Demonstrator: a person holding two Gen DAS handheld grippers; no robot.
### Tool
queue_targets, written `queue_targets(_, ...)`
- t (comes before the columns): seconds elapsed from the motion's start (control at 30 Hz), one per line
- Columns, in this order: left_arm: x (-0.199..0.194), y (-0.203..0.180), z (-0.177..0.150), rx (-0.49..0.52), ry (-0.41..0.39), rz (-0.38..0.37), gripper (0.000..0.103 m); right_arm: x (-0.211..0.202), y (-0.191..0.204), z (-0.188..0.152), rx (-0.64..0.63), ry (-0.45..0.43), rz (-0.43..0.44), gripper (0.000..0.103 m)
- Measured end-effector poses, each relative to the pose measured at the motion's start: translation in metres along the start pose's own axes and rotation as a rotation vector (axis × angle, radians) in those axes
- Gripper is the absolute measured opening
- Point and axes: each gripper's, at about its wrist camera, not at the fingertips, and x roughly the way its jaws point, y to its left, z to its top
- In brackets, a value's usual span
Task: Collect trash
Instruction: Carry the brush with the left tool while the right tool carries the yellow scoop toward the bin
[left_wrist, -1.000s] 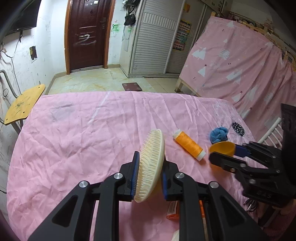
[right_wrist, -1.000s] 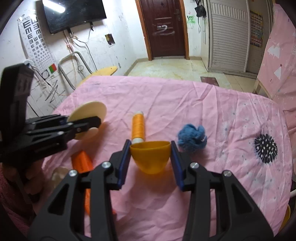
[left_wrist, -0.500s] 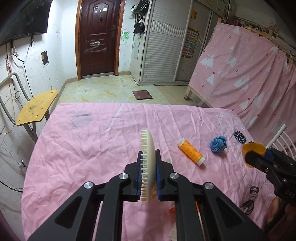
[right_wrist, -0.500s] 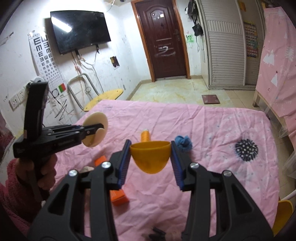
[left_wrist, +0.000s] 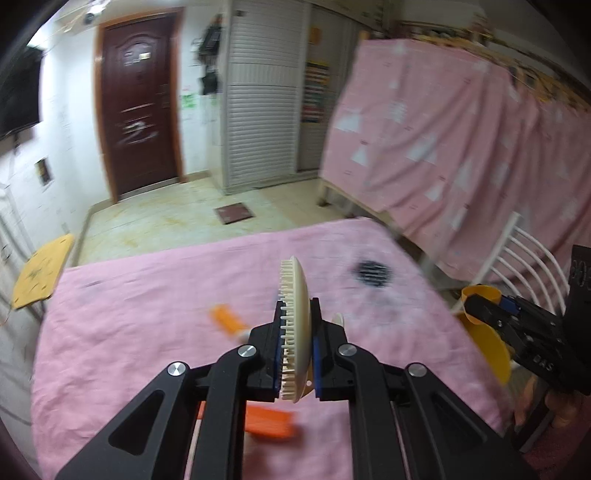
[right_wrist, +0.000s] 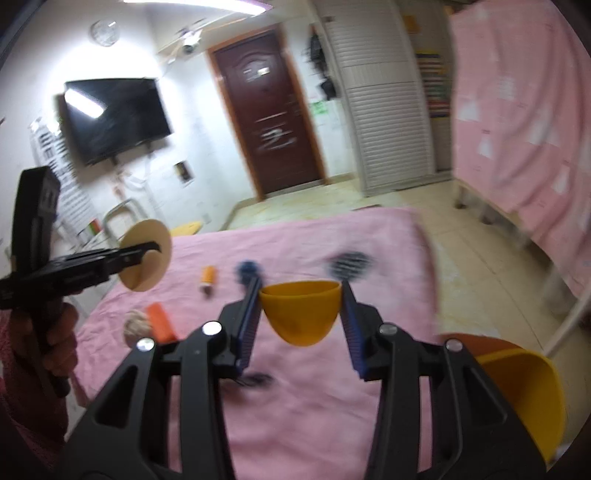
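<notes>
While the cream bristled disc sits pinched edge-on between the pads of your left tool, and the small orange bowl sits clamped by its sides in your right tool, you have both pieces of trash lifted clear of the pink-covered counter. Both tools are closed down onto their loads, with no slack visible at the pads. This looks like the carry step: picking is done for these two, and dropping off is not.

Low at the right edge of the right wrist view sits a larger yellow-orange bin, just off the counter's corner; it seems the likely place for the trash, though the blur makes that a guess. Your next move calls for bringing each tool over that opening and spreading the pads only once the load is above it, one hand at a time so they don't crowd each other.

Left on the counter are an orange thread spool, a blue yarn ball, an orange box, a pale ball touching it, and a dark cord near the front edge.
</notes>
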Motion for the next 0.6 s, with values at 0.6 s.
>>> queue_targets(0.6,0.07,-0.225,-0.012,0.162,0.187,-0.326,0.005,-0.078,-0.157,-0.043,0.269,-0.078,-0.181,0.043)
